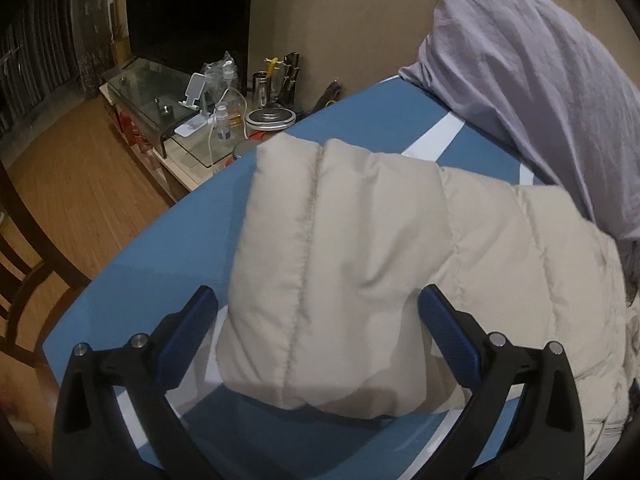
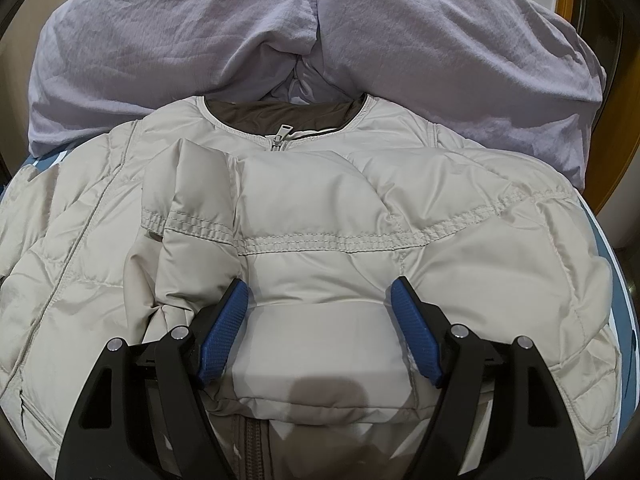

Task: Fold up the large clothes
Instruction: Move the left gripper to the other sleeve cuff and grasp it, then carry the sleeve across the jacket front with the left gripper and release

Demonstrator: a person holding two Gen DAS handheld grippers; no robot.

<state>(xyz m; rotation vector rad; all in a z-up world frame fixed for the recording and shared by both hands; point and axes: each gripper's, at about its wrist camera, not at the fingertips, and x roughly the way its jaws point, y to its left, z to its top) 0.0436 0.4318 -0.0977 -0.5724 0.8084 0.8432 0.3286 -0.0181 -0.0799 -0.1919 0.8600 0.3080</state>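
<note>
A cream quilted puffer jacket [image 2: 320, 208] lies on a blue table [image 1: 132, 280]. The left gripper [image 1: 316, 308], jaws wide, straddles a sleeve; the right gripper [image 2: 318, 300], also wide, straddles the folded sleeve end. Close firmly on the padding before folding.

Warm, fairly dim room light falls from overhead in both views. In the left wrist view the puffer jacket [image 1: 340, 272] is softly smeared with motion blur along its edge at 9 o'clock, and it drops a dark shadow on the blue worktop [image 1: 132, 280] at 6 o'clock. The window [image 1: 188, 8] at 11 o'clock is black. In the right wrist view the picture is sharper; a rounded shadow lies on the folded sleeve [image 2: 320, 360] at 6 o'clock. Fisheye bending curves every edge, and the corners are black.
</note>
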